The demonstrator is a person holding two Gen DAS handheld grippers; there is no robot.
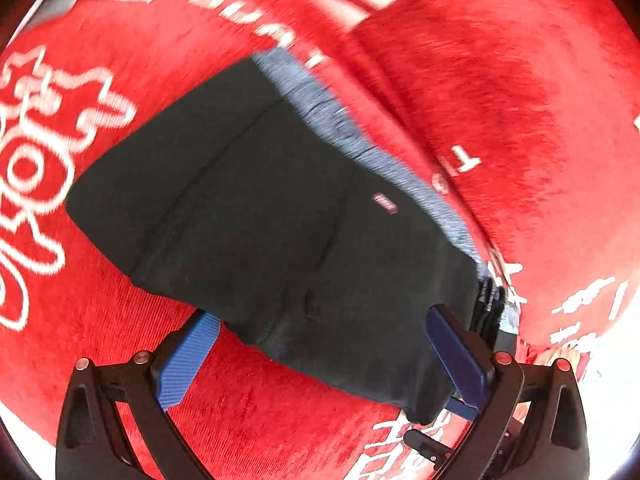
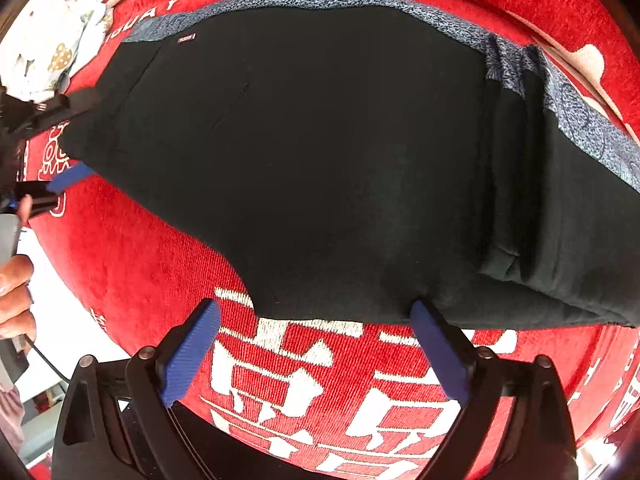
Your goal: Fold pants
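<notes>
Here, folded black pants (image 1: 280, 208) on red cloth (image 1: 500, 80), left gripper (image 1: 324, 344) and right gripper (image 2: 316, 344) fingers wide, holding nothing.

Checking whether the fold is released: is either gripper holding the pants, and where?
Neither: left gripper and right gripper are open over the pants.

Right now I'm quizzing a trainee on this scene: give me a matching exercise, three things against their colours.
Things:
1. pants
2. cloth under the pants
3. pads of the right hand-held gripper

Colours:
A. blue
B. red with white lettering
C. black with a speckled grey-blue band

Pairs: 1-C, 2-B, 3-A
</notes>
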